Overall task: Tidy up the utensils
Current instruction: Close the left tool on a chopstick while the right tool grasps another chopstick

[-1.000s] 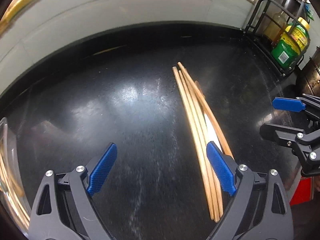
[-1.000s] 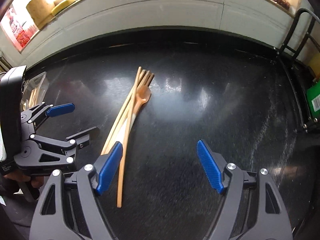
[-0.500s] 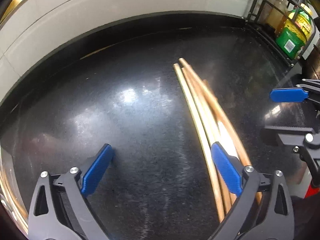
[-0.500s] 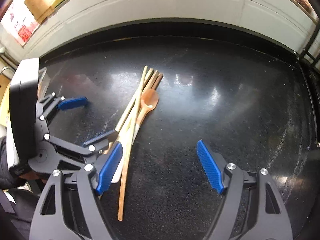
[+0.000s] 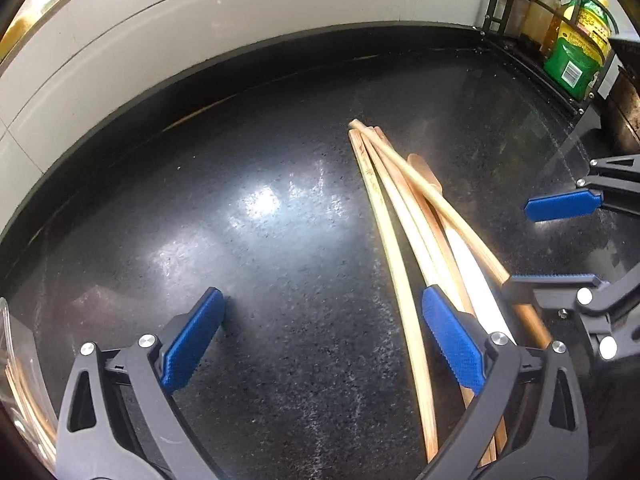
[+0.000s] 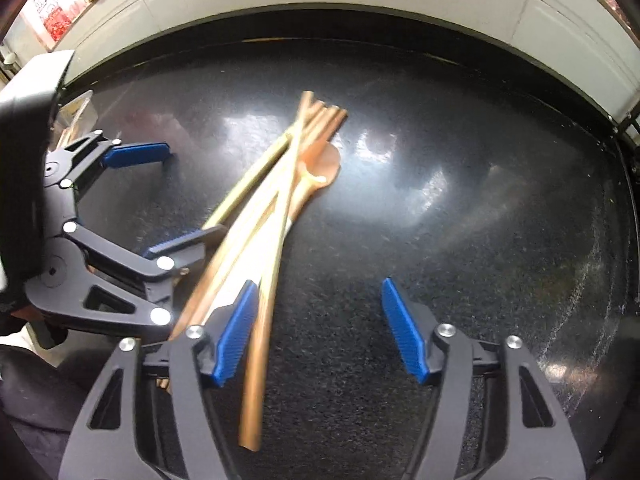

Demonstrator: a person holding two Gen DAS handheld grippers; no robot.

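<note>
A glossy black speckled countertop (image 5: pixel 280 240) bears a loose bundle of wooden chopsticks (image 6: pixel 256 216) and a wooden spoon (image 6: pixel 320 168).

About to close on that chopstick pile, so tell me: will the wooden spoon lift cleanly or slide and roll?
The wooden spoon looks rigid and probably light. Chopsticks cross its handle, so lifting it may drag or scatter them. The countertop is glossy, so a nudge would likely slide it; its bowl should resist rolling.
</note>
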